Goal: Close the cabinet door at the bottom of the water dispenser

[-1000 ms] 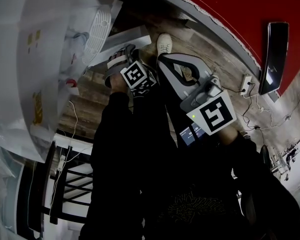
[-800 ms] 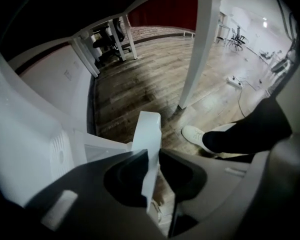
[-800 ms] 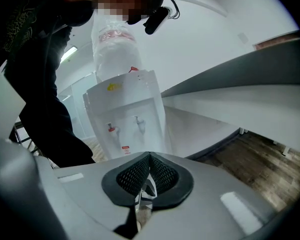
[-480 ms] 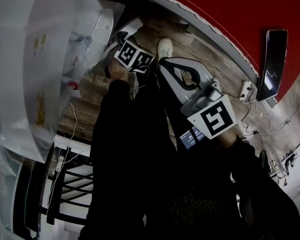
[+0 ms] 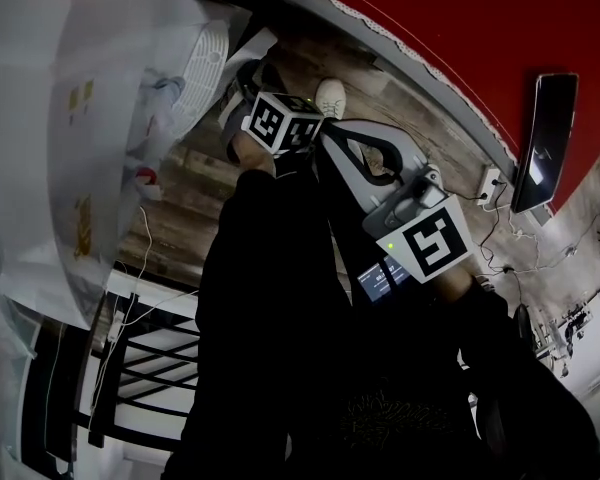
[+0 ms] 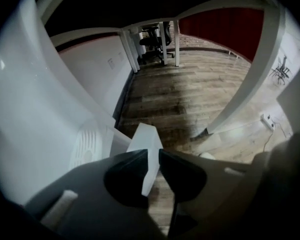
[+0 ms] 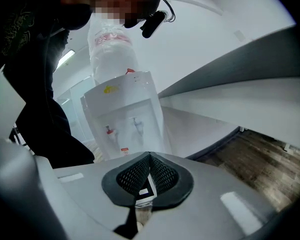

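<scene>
The white water dispenser (image 5: 100, 118) fills the left of the head view, and in the right gripper view the dispenser (image 7: 122, 119) shows its bottle and two taps. Its white cabinet door (image 5: 263, 46) stands out from the base over the wooden floor. My left gripper (image 5: 252, 70) is at that door's edge. In the left gripper view the door (image 6: 146, 139) runs edge-on between the jaws of the left gripper (image 6: 152, 156), which are closing onto both its faces. My right gripper (image 5: 330, 133) hangs to the right, away from the door. Seen from its own camera, the right gripper (image 7: 150, 159) is shut on nothing.
A white ribbed grille (image 6: 87, 146) sits on the dispenser's base beside the door. A white shoe (image 5: 330, 93) stands on the floor close to both grippers. A power strip (image 5: 492, 176) with cables and a black panel (image 5: 543, 138) lie right. White desk legs (image 6: 132, 54) stand farther off.
My left gripper has travelled up the head view toward the door's edge and rolled, its marker cube turning. The right gripper has kept still.
</scene>
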Tool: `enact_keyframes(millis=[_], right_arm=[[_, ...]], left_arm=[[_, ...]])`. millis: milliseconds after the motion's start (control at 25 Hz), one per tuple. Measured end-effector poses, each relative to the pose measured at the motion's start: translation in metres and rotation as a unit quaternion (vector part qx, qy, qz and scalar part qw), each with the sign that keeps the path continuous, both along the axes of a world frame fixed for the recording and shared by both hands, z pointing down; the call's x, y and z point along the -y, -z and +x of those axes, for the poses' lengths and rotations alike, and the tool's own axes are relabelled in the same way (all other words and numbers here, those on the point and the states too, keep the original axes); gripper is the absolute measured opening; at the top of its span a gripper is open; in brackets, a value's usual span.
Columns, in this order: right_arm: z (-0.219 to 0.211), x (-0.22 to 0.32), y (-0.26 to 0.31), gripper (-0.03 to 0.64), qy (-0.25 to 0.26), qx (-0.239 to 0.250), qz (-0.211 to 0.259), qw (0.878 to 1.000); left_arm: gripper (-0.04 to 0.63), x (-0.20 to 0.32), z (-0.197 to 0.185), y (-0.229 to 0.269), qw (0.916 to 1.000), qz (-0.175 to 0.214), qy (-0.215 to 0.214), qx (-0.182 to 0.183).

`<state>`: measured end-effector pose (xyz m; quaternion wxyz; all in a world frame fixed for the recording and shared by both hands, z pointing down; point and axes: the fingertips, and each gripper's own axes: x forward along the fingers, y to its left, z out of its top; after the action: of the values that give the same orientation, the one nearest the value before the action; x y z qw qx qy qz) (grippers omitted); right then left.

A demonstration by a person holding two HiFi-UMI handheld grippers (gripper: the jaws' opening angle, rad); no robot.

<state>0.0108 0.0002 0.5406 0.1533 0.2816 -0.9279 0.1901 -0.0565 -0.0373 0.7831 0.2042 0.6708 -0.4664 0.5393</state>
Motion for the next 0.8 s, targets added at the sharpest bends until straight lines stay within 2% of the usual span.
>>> enact_keyframes(millis=[160, 280, 600, 800], right_arm=[[-0.002, 0.001, 0.002, -0.002, 0.002, 0.003, 0.002, 1.0], [-0.004, 0.0, 0.002, -0.002, 0.003, 0.005, 0.0, 1.0], [0.001, -0.003, -0.001, -0.002, 0.001, 0.004, -0.009, 1.0], [0.004, -0.001, -0.001, -0.002, 0.001, 0.004, -0.005, 1.0]], left_arm=[[0.069, -0.028, 0.019, -0.019, 0.9956, -0.068, 0.032, -0.056], [0.071, -0.035, 0.018, -0.036, 0.99, -0.102, 0.066, -0.071], [0.066, -0.006, 0.0, -0.048, 0.9856, -0.102, 0.118, -0.066], [0.063, 0.011, -0.008, -0.052, 0.9765, -0.079, 0.183, -0.081]])
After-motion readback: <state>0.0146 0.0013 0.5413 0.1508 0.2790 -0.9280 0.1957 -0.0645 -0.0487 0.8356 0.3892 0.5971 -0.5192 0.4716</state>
